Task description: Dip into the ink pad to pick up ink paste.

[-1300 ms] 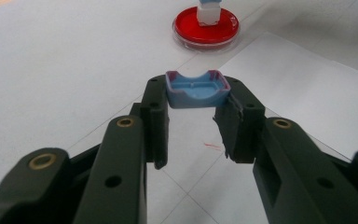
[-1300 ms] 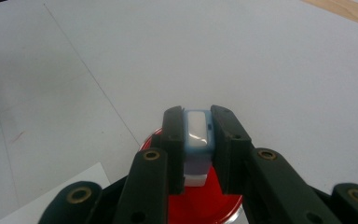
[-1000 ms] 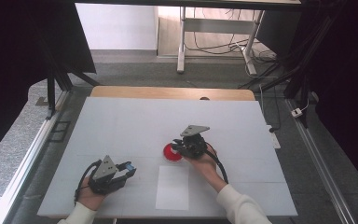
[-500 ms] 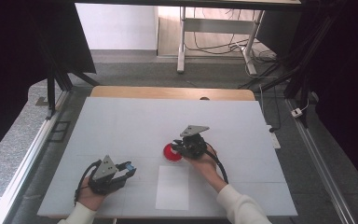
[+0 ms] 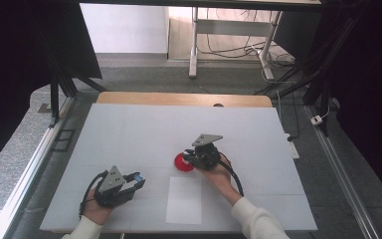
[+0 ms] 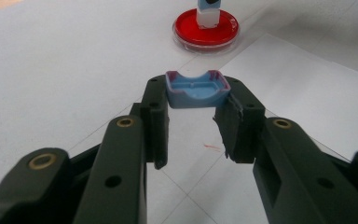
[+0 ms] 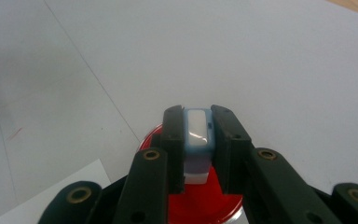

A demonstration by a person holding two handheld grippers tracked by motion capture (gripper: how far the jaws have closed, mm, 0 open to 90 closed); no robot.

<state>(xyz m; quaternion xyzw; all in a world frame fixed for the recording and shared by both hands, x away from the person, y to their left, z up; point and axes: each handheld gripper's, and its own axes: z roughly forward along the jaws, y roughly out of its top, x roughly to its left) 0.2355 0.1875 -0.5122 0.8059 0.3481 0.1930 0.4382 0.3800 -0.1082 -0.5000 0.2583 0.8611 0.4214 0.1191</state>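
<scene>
A person is sitting at a big flat white table with thin lines marking it into squares; the left hand is resting near the front left edge and is holding the left gripper, a black plastic tool with a grey three-cornered plate on top; its two chunky black jaws are standing a little apart and are pinching a small light blue plastic cap between their tips; the cap is shaped like a shallow open box with a curved dip in its rim, and its edges are looking smeared with red. The right hand is reaching toward the middle of the table and is holding the right gripper; its jaws are squeezing tight on a small blocky stamp with a light blue body and a white base; a smooth, shiny, pale window is showing on the stamp's top. The stamp is standing upright with its white base down in a round, shiny red dish with a clear rim, which is lying flat on the table; I cannot tell if the base is touching the red. A flat, smooth white sheet of paper is lying just in front of the dish, between the two hands; a tiny red mark is showing on the table under the left gripper.
</scene>
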